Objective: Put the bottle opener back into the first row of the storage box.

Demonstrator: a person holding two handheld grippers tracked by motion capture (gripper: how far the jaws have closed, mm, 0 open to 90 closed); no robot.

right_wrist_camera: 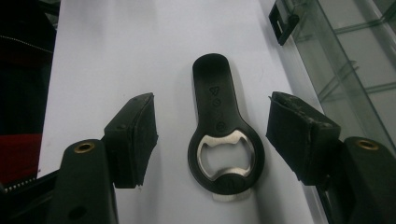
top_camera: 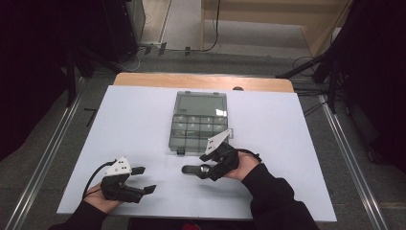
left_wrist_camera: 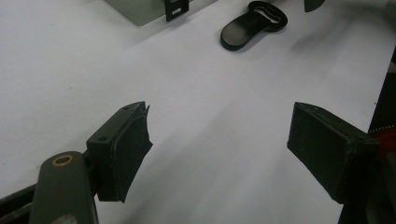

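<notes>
Bottle opener: lies flat on the white counter, just in front of the clear compartment box, its metal-lined ring end nearest the right gripper and its handle pointing away from it.
Right gripper: fingers spread, one on each side of the opener's ring end, neither visibly touching it; it looks lined up to close across the widest part.
Why so held: straddling the ring would give the pads two flat black sides to squeeze, which seems a surer hold than the tapering handle.
Left gripper: fingers spread over bare counter, nothing between them; the opener sits well ahead of it, so it seems parked clear of the other hand.
Compartment box: lid shut as far as can be told, with a black latch facing the person; it lies near the opener but apart from it.
</notes>
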